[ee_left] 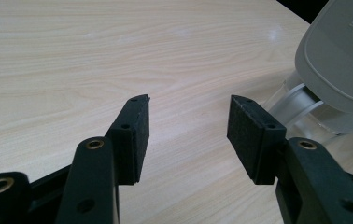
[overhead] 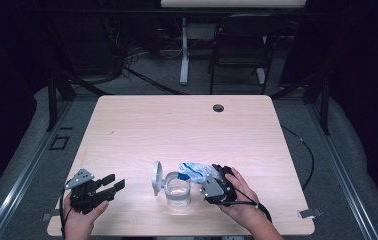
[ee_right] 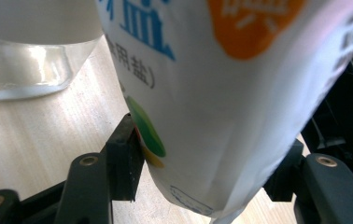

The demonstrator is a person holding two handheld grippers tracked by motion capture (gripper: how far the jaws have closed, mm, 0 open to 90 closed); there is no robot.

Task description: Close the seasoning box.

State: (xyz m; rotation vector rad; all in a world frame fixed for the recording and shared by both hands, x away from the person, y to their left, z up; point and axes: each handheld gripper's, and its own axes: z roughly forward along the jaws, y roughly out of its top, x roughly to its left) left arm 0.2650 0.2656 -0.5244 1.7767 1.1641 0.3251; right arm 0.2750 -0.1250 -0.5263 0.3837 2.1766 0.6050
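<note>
Pale wood table point(overhead: 142, 125) (dark room), right gripper point(overhead: 220, 181) clamping salt bag point(overhead: 195, 170)

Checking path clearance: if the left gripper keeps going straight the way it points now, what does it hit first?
Probably nothing soon. The open left gripper points across bare table; the clear jar and its grey flip lid sit right of that line. Depth is unclear, so the right jaw might graze it.

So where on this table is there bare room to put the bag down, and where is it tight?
The whole far half of the table is bare, from the cable hole forward. Free too: the strip between the left gripper and the lidded jar, and the right edge beyond the right gripper. It is crowded near the middle front, where the jar and the salt bag sit close together.
</note>
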